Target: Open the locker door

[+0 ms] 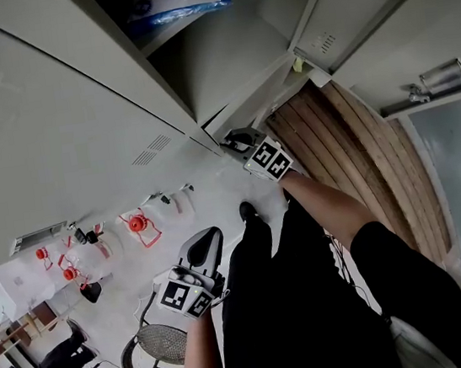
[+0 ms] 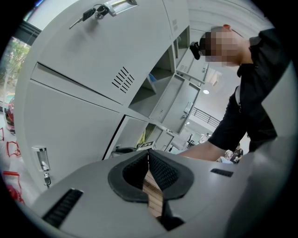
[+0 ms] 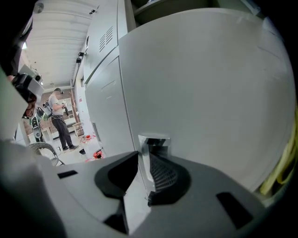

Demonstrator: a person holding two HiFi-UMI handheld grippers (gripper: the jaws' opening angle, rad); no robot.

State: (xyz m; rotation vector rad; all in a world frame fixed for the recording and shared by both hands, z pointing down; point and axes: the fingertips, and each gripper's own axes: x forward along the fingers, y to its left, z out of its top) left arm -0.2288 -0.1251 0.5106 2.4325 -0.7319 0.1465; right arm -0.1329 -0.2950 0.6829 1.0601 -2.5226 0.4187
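Two grippers work well apart. The right gripper (image 3: 142, 160) is at the locker door (image 3: 209, 93), low in the bank of lockers, with its jaws apart around the chrome handle (image 3: 155, 146) on the door's left edge. One pad lies close to the handle and the other stands off. This edge runs upright and the flat door faces the room. Closed lockers (image 3: 104, 93) stand just beside it. Behind the person, the pale floor (image 1: 207, 199) is free as far as a wicker chair (image 1: 162, 348). The left gripper (image 2: 148, 155) hangs low, jaws together and empty.
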